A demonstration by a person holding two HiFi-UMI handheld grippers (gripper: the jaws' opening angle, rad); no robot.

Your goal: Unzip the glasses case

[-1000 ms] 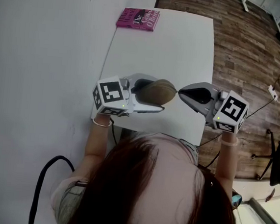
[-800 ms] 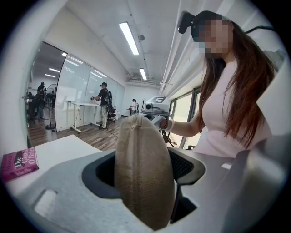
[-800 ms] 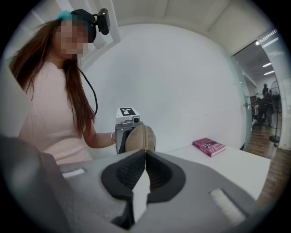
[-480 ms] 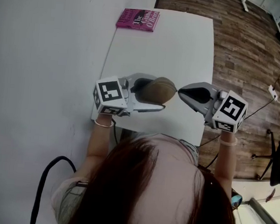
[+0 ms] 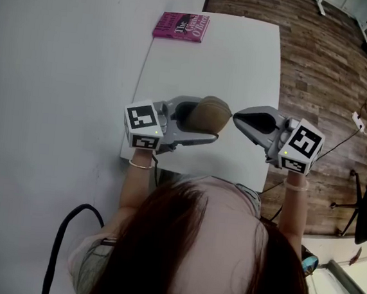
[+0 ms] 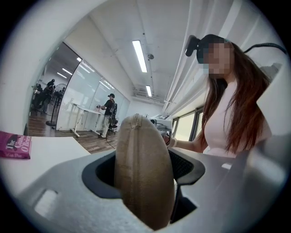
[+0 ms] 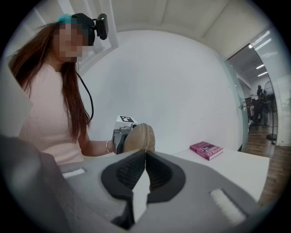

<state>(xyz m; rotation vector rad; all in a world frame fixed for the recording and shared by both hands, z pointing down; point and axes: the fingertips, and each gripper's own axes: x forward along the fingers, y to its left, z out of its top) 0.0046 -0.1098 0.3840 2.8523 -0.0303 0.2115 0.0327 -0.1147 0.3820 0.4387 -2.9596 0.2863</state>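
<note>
left gripper (image 5: 206, 121) clamps glasses case (image 5: 211, 112), raised slightly | right gripper (image 5: 236, 118) closed against case's end, possibly pinching it

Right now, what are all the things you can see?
glasses case: 1, tan, held in the left claw above the table
book: 1, pink, far left corner of the table
table: 1, white, beside the wooden floor
wooden floor: 1, brown, right of the table
cable: 1, black, low at the head view's left
left claw: 1, grey, shut on the glasses case
right claw: 1, grey, shut, tip next to the glasses case
</note>
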